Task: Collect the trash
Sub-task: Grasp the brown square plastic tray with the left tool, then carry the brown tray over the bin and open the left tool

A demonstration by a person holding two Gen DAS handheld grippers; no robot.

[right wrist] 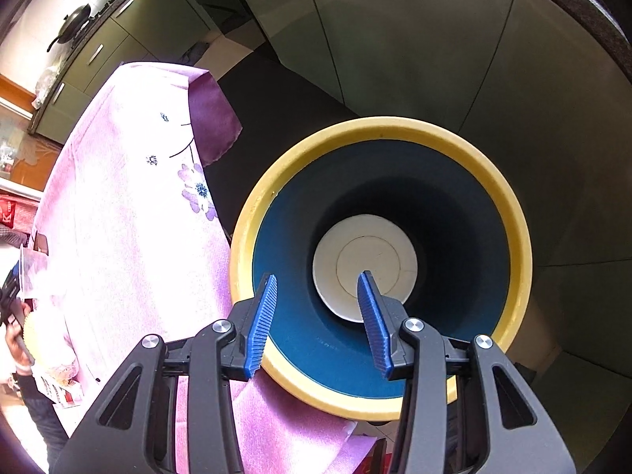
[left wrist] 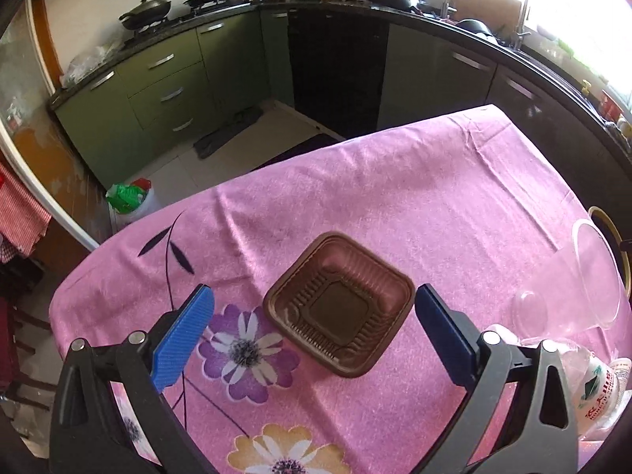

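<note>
one piece in the bin, a tray waiting between open pads

the left hand-held gripper (left wrist: 314, 326) hangs over the surface (left wrist: 395, 197), which is draped in a pink flowered cloth. its two blue pads stand wide apart and hold nothing. between them, lying flat on the cloth, is a brown square plastic tray (left wrist: 339, 303) with its hollow side up — the pads flank it on either side and are not pressed against it. off to the right edge of that view a clear plastic cup (left wrist: 584, 276) lies on its side, and just beside it, nearer the camera, a small crumpled bottle with a green and white label (left wrist: 596, 387). behind the surface run green kitchen cabinets (left wrist: 166, 79) with pans on the stove top.

the right hand-held gripper (right wrist: 316, 308) points steeply down into a round bin (right wrist: 509, 181) with a yellow rim and dark blue inside, standing on the floor just beside the hanging edge of the pink cloth. its pads are partly open with nothing gripped between them. at the bottom of the bin lies a white round disc-like piece (right wrist: 365, 252), seen through the gap between the pads — well below them, not touching.

at the far left edge of the right view part of the other gripper and a hand (right wrist: 15, 339) show, too small and blurred to tell more.
</note>
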